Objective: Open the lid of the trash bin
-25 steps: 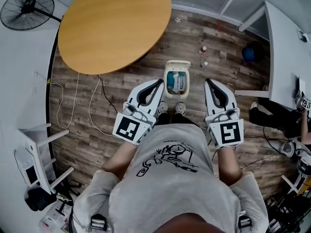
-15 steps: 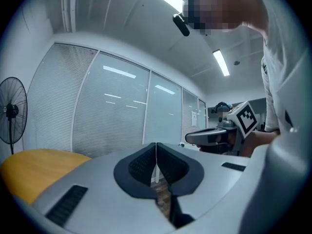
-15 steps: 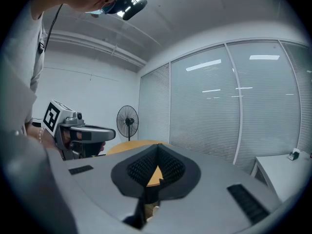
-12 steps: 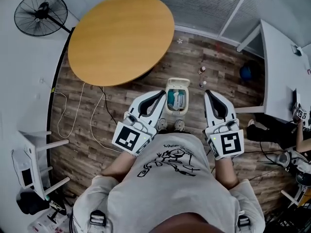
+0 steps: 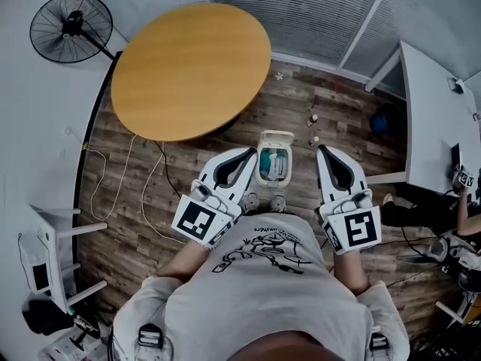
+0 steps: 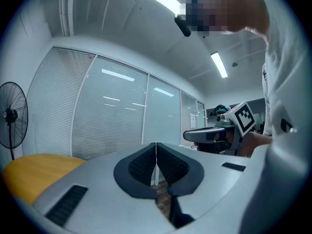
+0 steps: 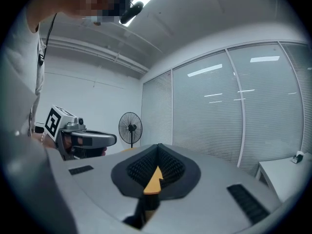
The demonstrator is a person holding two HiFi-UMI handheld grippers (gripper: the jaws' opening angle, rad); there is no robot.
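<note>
A small cream trash bin (image 5: 273, 164) stands on the wooden floor just beyond my shoes. Its lid (image 5: 276, 137) looks tipped back at the far edge, and teal and white contents show inside. My left gripper (image 5: 250, 153) is held high above the floor to the bin's left, jaws pressed together on nothing. My right gripper (image 5: 322, 150) hangs level with it on the bin's right, also shut and empty. In the left gripper view the left gripper (image 6: 156, 156) points at window blinds, and the bin is hidden. The right gripper (image 7: 158, 156) faces the blinds too.
A round wooden table (image 5: 192, 70) stands beyond the bin, with a floor fan (image 5: 71, 30) at the far left. A white desk (image 5: 436, 119) lines the right side. Two small bottles (image 5: 313, 120) and a blue object (image 5: 382, 121) sit on the floor. Cables (image 5: 128, 173) trail at the left.
The head view has drawn back and upward, so the bin looks smaller and farther. Both grippers stay shut on either side of it, almost unmoved relative to the body.
</note>
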